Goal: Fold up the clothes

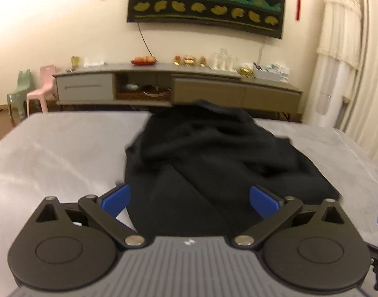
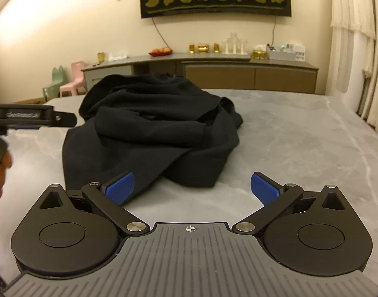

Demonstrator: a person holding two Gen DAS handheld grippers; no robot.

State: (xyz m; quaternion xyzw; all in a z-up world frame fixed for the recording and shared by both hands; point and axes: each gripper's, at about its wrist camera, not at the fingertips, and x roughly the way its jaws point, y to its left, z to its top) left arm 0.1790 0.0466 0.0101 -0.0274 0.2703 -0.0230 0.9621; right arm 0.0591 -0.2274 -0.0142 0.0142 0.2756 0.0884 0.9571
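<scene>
A black garment [image 1: 213, 153] lies crumpled in a heap on the grey marbled table [image 1: 60, 153]. My left gripper [image 1: 190, 201] is open, its blue pads spread wide over the garment's near edge, holding nothing. In the right wrist view the garment [image 2: 154, 133] sits ahead and left on the table [image 2: 300, 143]. My right gripper [image 2: 192, 188] is open and empty, just short of the garment's near right corner. The left gripper's body [image 2: 33, 117] shows side-on at the left edge of that view.
A long low sideboard [image 1: 179, 86] with cups, fruit and boxes stands against the far wall under a dark patterned hanging [image 1: 206, 2]. Small pink and green chairs [image 1: 37, 91] stand at the left. White curtains [image 2: 357, 49] hang at the right.
</scene>
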